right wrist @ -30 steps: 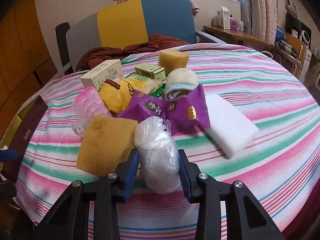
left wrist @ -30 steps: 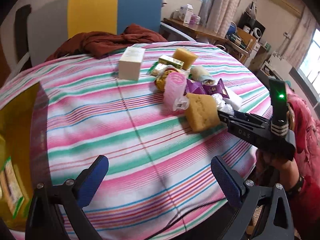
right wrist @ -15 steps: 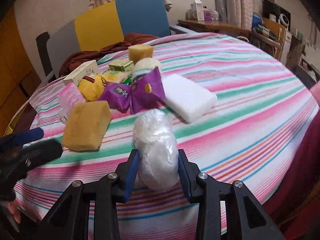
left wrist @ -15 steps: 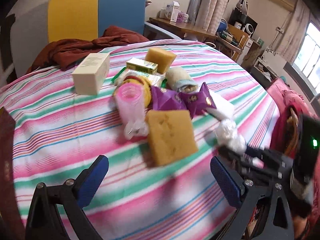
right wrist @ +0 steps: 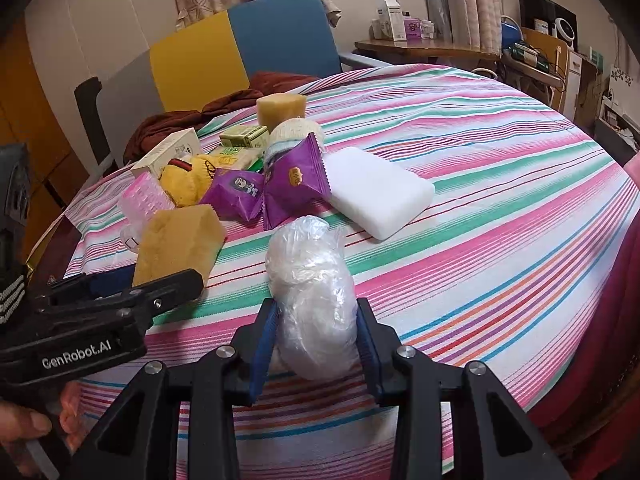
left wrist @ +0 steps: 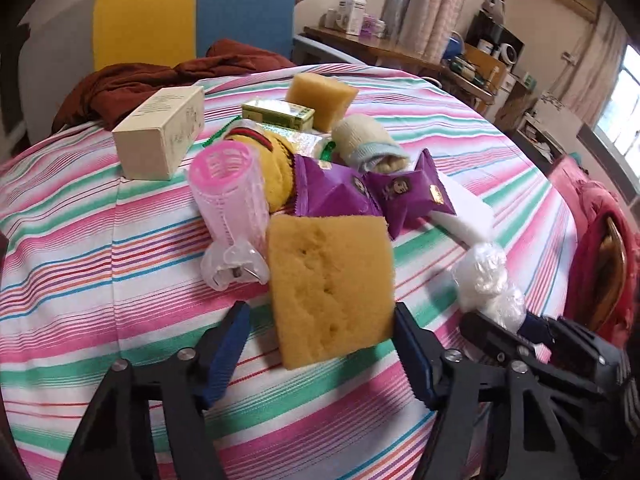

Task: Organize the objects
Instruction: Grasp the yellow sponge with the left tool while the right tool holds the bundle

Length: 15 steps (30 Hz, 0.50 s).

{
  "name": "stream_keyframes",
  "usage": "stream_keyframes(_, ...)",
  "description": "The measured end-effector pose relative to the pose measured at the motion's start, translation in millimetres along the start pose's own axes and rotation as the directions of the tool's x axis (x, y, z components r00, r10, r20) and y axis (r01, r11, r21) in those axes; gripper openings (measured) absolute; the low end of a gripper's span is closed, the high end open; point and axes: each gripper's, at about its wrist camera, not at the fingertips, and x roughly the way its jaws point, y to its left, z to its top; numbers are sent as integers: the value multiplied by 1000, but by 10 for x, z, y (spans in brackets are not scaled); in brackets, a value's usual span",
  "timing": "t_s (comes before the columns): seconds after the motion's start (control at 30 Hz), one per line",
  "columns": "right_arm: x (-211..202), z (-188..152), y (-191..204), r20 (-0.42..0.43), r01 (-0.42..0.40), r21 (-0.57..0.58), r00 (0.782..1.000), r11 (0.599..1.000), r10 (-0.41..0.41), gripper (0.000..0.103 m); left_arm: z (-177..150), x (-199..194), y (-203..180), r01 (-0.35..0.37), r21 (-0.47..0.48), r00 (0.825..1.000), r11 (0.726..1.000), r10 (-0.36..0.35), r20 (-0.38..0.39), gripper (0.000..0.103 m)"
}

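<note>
Yellow-and-blue chair (left wrist: 192,12) behind table; maroon cloth (left wrist: 160,76) on seat; wooden side table (right wrist: 432,46) by curtains (right wrist: 472,0).
</note>
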Motion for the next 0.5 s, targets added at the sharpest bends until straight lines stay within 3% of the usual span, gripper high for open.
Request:
stream_keyframes(0.07,0,-5,8,0,4,-6,1000,1000,-4,39,-47,-38,-12,27,35,1000,999,-27,11,54)
stream_keyframes(0.17,1,-2,9,-4,3,-7,1000,1000,-3,39,-150,-128,-27,17,82,999,997,-20,34,52)
stream_keyframes(0.5,-15,-3,86,-29,9,-5,1000,1000,-9,37,-366,-352,207,69,18,997,997,-69,44,50)
